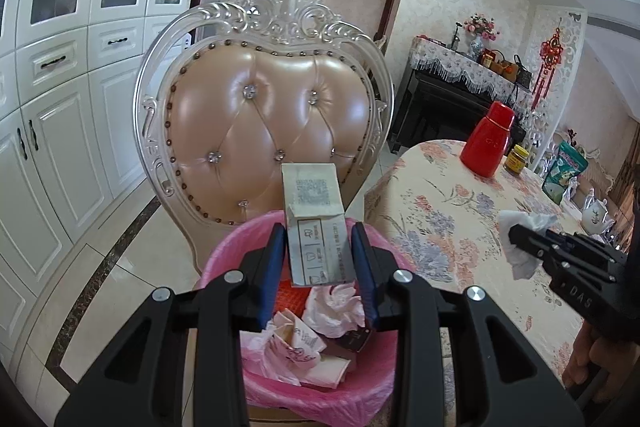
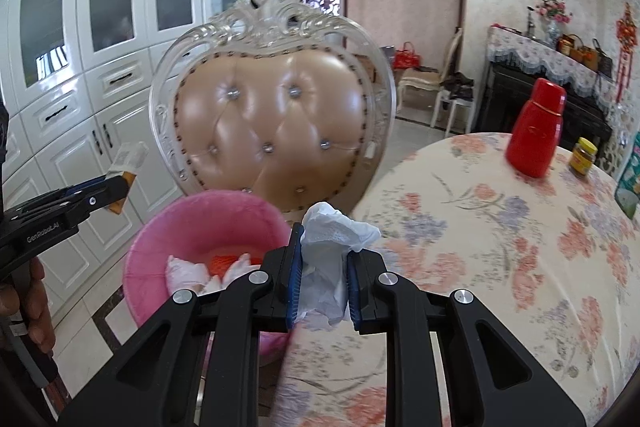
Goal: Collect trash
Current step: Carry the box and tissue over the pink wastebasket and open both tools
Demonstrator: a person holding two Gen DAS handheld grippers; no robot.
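Through the left wrist camera I see my left gripper (image 1: 320,247) closed narrowly on a small flattened carton (image 1: 316,223), its blue pads pressing the carton's two sides, and the carton stands upright right over the pink-lined trash bin (image 1: 224,255). Inside the bin lie crumpled wrappers and tissues (image 1: 320,319). Behind the bin stands the padded chair (image 1: 264,107); to the bin's right is the floral-clothed table (image 1: 460,227), where my right gripper (image 1: 516,237) shows at the table's near edge with a white tissue (image 1: 520,239) bunched in its tip. Through the right wrist camera my right gripper (image 2: 322,275) is pinched tight on that crumpled white tissue (image 2: 332,239), which sits just right of the bin (image 2: 192,223), over the table's (image 2: 500,247) edge. Left of the bin, my left gripper (image 2: 116,189) holds the carton (image 2: 128,159). A red flask (image 2: 536,131) stands on the table, well away from the bin.
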